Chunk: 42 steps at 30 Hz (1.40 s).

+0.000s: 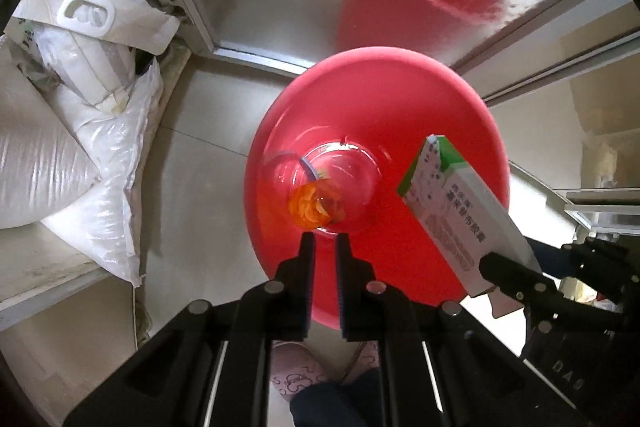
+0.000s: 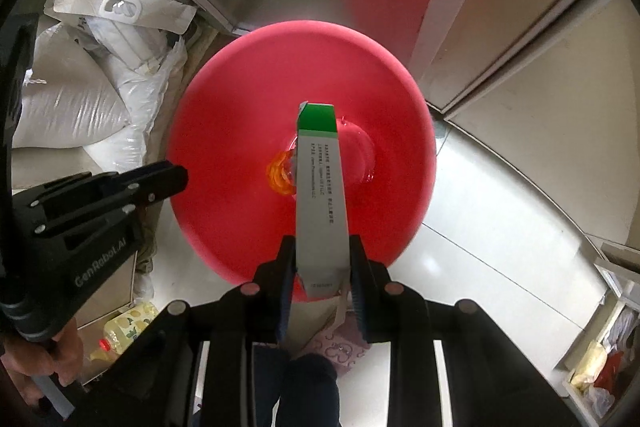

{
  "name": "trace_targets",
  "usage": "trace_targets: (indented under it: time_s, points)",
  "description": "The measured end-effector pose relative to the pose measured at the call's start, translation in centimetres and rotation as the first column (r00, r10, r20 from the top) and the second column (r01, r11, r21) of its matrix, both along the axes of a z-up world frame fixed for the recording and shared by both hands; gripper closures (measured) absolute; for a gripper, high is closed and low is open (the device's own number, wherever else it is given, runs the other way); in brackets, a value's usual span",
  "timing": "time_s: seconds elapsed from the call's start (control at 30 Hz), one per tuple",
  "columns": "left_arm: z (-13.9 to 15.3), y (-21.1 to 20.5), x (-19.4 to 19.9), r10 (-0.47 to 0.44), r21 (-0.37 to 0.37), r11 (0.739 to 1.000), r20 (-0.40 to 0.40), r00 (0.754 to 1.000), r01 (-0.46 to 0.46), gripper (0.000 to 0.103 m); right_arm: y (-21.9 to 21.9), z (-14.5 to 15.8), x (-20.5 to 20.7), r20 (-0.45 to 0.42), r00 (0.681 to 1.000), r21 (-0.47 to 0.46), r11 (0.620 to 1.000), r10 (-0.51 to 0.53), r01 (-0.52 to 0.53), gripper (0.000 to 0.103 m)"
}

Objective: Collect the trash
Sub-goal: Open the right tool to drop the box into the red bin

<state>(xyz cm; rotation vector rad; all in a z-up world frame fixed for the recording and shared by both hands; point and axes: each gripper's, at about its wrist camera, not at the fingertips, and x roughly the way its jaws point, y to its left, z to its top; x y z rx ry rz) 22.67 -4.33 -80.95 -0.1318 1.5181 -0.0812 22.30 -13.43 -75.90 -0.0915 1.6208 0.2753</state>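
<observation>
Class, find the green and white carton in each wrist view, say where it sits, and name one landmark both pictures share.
Left wrist: green and white carton at right of centre, slanting over the red bin, held by the right gripper.
Right wrist: carton at centre, upright between the fingers.
Shared landmark: orange trash in the bin.

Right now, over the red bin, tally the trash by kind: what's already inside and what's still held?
Clear plastic cup in the red bin: 1
Orange wrapper in the bin: 1
Green-and-white carton held by the right gripper: 1
Held by the left gripper: 0
Total: 3
</observation>
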Motion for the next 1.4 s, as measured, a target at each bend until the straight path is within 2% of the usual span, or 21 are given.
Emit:
trace_targets:
  time_s: [0.13,0.17,0.2,0.23,0.33,0.37,0.43,0.5,0.57,0.7,0.77,1.0,1.17,1.3,1.4]
  points:
    - [0.5,0.2,-0.2,0.000,0.017,1.000,0.019,1.000,0.000,0.092,-0.9,0.4,0.0,0.010,1.000,-0.006,1.000,0.004,-0.004,0.076]
    - [0.6,0.3,-0.2,-0.003,0.024,1.000,0.024,1.000,0.003,0.089,-0.9,0.5,-0.1,0.014,1.000,-0.014,1.000,0.008,-0.008,0.066]
    - [0.9,0.3,-0.3,-0.006,0.032,0.999,0.028,1.000,0.005,0.079,-1.0,0.6,-0.1,0.017,1.000,-0.017,1.000,0.008,-0.008,0.059]
    - [1.2,0.3,-0.3,-0.012,0.041,0.999,0.031,0.999,0.011,0.072,-1.1,0.9,-0.1,0.021,1.000,-0.015,1.000,0.005,-0.004,0.047]
    - [1.7,0.4,-0.2,-0.027,0.054,0.998,0.028,0.999,0.025,0.068,-1.2,1.4,-0.2,0.040,0.999,0.012,1.000,-0.016,0.015,0.043]
    - [1.9,0.4,-0.2,-0.031,0.057,0.998,0.030,0.999,0.029,0.063,-1.3,1.7,-0.2,0.039,0.999,0.021,1.000,-0.019,0.018,0.038]
    - [2.9,0.4,-0.3,-0.038,0.089,0.995,0.040,0.998,0.034,0.035,-1.3,2.2,-0.3,0.046,0.999,0.025,0.999,-0.021,0.020,0.033]
    - [3.9,0.5,-0.6,-0.044,0.104,0.994,0.054,0.998,0.038,0.028,-1.2,3.3,-0.3,0.050,0.998,0.045,0.998,-0.036,0.033,0.030]
    - [5.3,0.7,-1.0,-0.042,0.102,0.994,0.062,0.997,0.036,0.026,-0.9,4.8,-0.4,0.061,0.997,0.060,0.998,-0.038,0.034,0.020]
    - [9.2,1.4,-1.7,-0.035,0.077,0.997,0.074,0.997,0.030,0.021,-0.5,8.7,-0.8,0.088,0.996,0.066,0.998,-0.011,0.005,0.010]
    - [11.8,1.7,-2.2,-0.031,0.072,0.997,0.089,0.996,0.025,0.020,-0.4,11.0,-1.1,0.099,0.995,0.057,0.998,0.022,-0.028,0.001]
    - [22.0,2.0,-4.0,-0.010,0.067,0.998,0.135,0.991,0.001,0.014,-0.2,18.7,-2.2,0.156,0.983,-0.002,0.996,0.092,-0.093,0.001]
    - [31.8,1.6,-5.1,-0.003,0.092,0.996,0.212,0.977,-0.017,0.014,-1.1,26.6,-3.1,0.201,0.979,0.064,0.996,0.044,-0.057,0.001]
    - [38.9,1.5,-5.8,0.001,0.088,0.996,0.261,0.965,-0.025,0.014,-1.0,33.9,-3.8,0.278,0.960,0.086,0.995,0.029,-0.055,0.001]
    - [45.3,1.5,-6.7,0.020,0.070,0.997,0.300,0.954,-0.043,0.014,-1.3,39.5,-4.3,0.327,0.945,0.098,0.994,0.020,-0.055,0.001]
